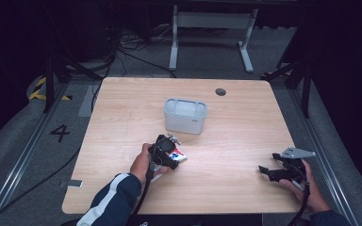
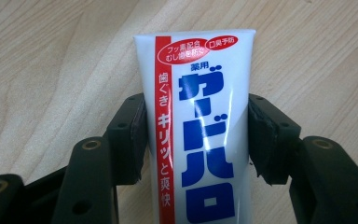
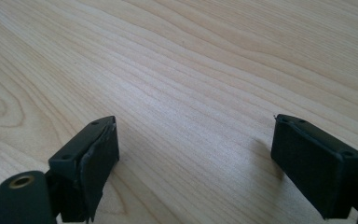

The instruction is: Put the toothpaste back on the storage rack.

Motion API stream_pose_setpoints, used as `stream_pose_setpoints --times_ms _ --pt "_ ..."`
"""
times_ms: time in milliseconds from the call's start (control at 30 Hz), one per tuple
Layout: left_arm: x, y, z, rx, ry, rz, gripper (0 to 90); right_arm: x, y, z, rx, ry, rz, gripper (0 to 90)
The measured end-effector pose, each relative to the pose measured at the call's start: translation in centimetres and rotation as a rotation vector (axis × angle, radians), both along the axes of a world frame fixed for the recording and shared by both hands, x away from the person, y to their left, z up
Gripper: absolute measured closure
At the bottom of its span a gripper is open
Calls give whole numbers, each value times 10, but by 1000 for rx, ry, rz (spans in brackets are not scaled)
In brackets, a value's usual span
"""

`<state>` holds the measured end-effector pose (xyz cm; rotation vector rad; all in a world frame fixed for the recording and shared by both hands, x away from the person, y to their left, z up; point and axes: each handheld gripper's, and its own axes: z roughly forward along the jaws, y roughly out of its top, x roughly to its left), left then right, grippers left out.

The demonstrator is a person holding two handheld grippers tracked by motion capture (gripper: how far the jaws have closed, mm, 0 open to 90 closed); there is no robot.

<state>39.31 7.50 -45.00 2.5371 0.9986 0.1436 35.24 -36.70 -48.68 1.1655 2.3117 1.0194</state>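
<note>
The left gripper clamped a soft, light, slick-looking tube across its flat midsection on the table; the right gripper rested with jaws apart.

In the left gripper view, the white plastic toothpaste tube with blue and red lettering runs off the bottom edge between the jaws, its cap end unseen. In the high view, the left gripper covers most of it.

Dim room, grey floor, wooden table.
</note>
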Motion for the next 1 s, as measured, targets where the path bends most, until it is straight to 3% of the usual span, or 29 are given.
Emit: stream_pose_setpoints --times_ms 233,533,833,1000 --pt "-1 3 5 -1 -18 -22 517 0 0 0 0 0 0 153" --pt "-5 10 18 -53 -56 -40 566 0 0 0 0 0 0 153" --pt "-10 23 38 -149 -102 -74 594 0 0 0 0 0 0 153" --pt "-12 27 44 -170 -114 -74 609 0 0 0 0 0 0 153"
